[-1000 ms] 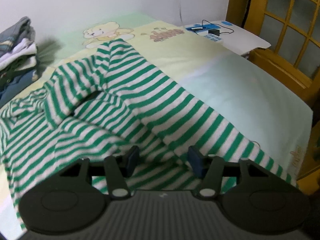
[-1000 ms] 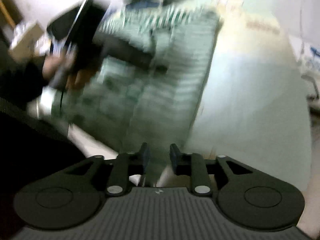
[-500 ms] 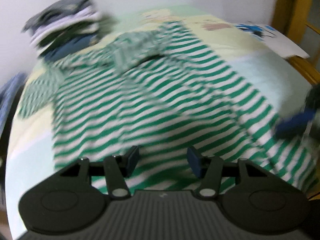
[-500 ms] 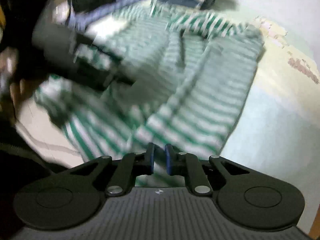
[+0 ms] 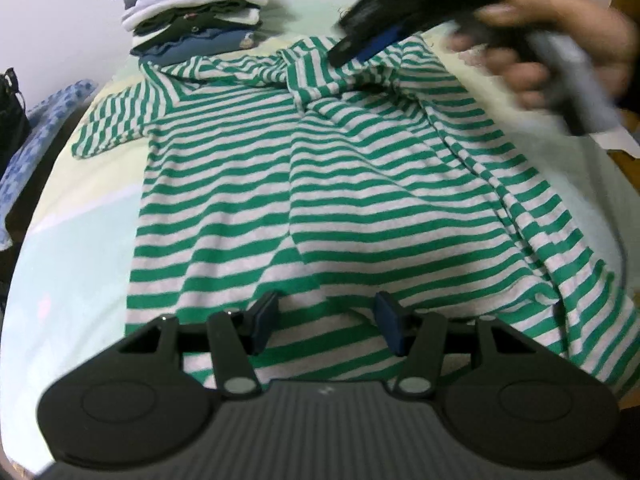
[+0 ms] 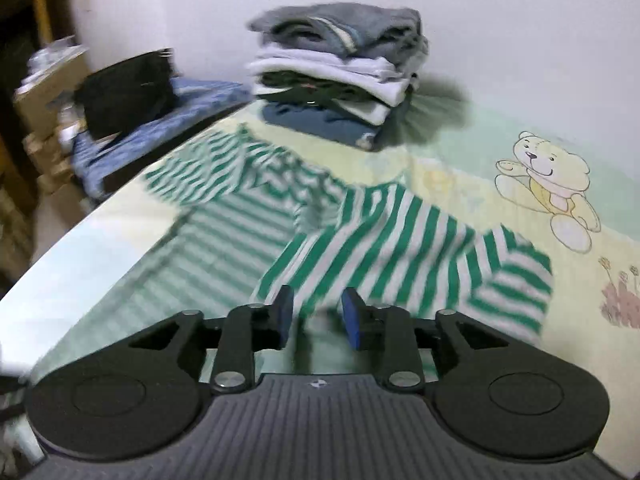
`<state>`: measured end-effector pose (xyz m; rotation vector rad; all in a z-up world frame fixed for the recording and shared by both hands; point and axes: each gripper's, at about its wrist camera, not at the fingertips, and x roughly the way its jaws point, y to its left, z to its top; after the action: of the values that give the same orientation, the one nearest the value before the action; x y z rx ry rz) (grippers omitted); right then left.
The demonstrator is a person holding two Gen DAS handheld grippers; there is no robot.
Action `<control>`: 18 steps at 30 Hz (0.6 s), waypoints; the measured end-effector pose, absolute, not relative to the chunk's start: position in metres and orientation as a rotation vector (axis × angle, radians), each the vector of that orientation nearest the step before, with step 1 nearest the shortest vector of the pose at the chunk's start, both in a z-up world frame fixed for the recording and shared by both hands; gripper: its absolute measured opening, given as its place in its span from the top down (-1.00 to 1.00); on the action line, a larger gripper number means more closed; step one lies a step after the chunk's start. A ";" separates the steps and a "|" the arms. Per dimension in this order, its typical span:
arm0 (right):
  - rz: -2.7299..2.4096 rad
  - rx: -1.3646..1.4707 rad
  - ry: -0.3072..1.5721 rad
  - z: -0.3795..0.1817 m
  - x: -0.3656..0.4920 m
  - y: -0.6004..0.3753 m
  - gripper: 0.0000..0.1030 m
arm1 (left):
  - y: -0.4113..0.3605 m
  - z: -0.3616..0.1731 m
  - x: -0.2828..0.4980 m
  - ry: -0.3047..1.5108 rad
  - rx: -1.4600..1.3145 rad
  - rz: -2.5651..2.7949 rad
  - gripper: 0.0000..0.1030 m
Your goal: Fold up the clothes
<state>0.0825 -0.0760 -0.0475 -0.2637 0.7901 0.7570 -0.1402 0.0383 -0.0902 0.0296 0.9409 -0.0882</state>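
A green-and-white striped shirt (image 5: 340, 200) lies spread on the bed, hem toward me, collar and sleeves at the far end. My left gripper (image 5: 326, 320) is open and empty just above the hem. My right gripper (image 6: 316, 314) is open and empty over the shirt's upper part (image 6: 380, 240), by a sleeve. In the left wrist view the right gripper (image 5: 360, 50) shows blurred at the collar, held by a hand.
A stack of folded clothes (image 5: 192, 8) stands at the far end of the bed; it also shows in the right wrist view (image 6: 340, 72). A blue patterned cloth (image 6: 160, 128) with a black bag (image 6: 124, 92) lies beside the bed. The sheet has a bear print (image 6: 548, 184).
The right gripper has opened, let go of the shirt and swung to the collar end. The left gripper moved to the hem's middle. The shirt now lies flatter.
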 end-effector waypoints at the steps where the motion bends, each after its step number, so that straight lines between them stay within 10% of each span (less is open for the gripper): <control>1: 0.734 -0.265 0.808 -0.052 0.089 -0.067 0.42 | 0.041 -0.089 -0.139 0.935 0.044 -0.092 -0.10; 18: 0.672 -0.416 0.848 -0.017 0.115 0.016 0.29 | 0.113 -0.093 -0.105 0.872 0.085 -0.191 -0.37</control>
<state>0.1150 0.0158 -0.0175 -0.4162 0.8485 0.6718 -0.1050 0.1131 -0.0928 0.0851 0.8716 -0.1912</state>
